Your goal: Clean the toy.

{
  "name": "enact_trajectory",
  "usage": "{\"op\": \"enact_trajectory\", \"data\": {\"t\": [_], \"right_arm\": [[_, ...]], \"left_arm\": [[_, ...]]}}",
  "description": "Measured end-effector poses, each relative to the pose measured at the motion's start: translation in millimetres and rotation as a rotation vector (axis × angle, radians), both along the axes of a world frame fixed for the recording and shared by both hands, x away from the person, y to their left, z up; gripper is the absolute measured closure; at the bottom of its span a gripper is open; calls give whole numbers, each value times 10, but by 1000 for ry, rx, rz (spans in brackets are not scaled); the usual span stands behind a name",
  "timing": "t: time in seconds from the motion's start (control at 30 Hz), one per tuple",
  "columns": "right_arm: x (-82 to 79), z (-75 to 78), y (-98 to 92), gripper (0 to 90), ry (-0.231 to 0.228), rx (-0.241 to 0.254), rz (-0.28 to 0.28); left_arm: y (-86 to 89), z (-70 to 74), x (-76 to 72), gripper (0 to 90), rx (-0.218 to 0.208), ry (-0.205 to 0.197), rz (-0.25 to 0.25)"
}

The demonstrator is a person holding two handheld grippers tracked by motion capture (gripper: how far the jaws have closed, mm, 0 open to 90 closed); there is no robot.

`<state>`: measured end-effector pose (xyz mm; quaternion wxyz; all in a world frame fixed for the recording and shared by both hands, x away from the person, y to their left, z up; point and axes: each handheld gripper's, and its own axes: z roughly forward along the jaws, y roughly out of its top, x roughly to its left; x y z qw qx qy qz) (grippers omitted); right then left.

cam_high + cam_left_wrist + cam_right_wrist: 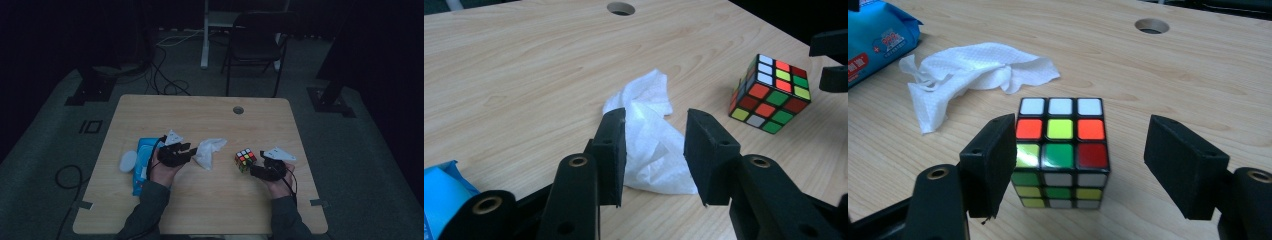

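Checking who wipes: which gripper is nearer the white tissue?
Left. The left gripper straddles the white tissue; the right gripper is apart from it, around the cube.

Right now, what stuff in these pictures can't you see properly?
- Blue wipes pack: in the high view the left gripper and its hand cover part; both gripper views cut it at an edge; its print is too small to read.
- Puzzle cube: far faces and underside hidden by the cube itself; the right gripper pad covers one edge.
- White wipe: partly behind the left gripper's pads.
- White round thing: too dim and small to identify.
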<state>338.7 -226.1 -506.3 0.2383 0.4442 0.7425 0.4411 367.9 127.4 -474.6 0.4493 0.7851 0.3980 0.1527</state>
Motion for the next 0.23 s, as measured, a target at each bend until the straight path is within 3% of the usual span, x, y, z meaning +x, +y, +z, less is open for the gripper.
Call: {"op": "enact_trajectory", "data": {"t": [0.23], "right_arm": [[-33,2,-95,319,1,-3,-11]], "left_arm": [[15,46,-83,606,-15,-5,-8]]}}
